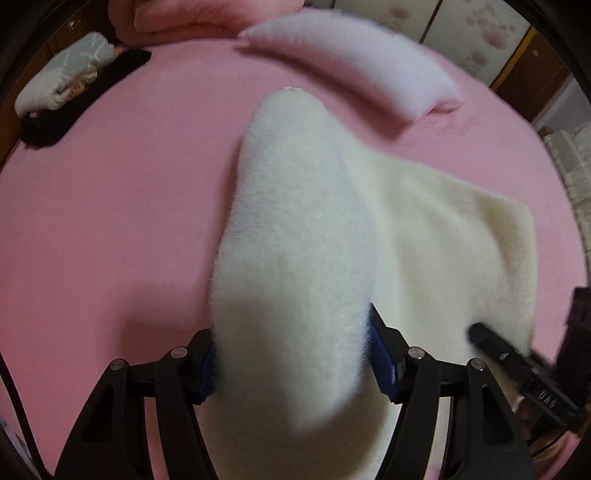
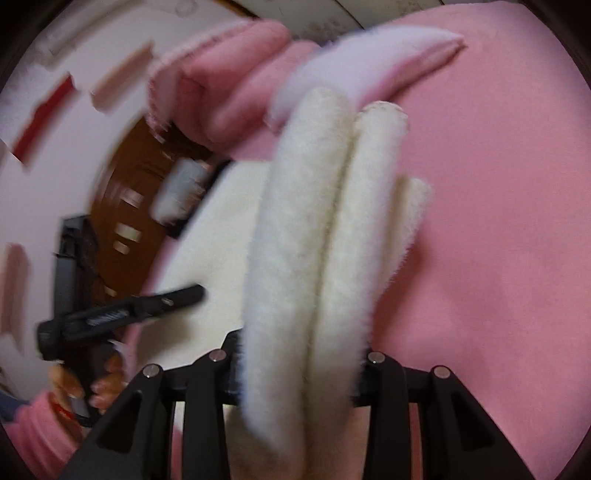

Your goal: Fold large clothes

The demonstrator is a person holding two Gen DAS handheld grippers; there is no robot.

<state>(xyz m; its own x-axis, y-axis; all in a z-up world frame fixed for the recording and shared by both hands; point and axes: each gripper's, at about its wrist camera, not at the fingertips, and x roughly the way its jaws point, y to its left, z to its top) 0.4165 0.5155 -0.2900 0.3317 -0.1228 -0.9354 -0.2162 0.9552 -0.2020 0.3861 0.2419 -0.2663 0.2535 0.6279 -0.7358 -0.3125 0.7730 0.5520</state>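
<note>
Fleecy cream garment (image 1: pixel 295 258) is up off the pink bed (image 1: pixel 110 203), partly folded. Left hand-held gripper (image 1: pixel 291 354) and right hand-held gripper (image 2: pixel 301 354) each clamp a bunched edge; laying flat remains, I'd say.

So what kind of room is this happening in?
Most likely a bedroom. The fluffy white garment is being handled over a wide pink sheet that looks like a bed, with a long pale pink pillow and a folded pink quilt at its far end.
</note>
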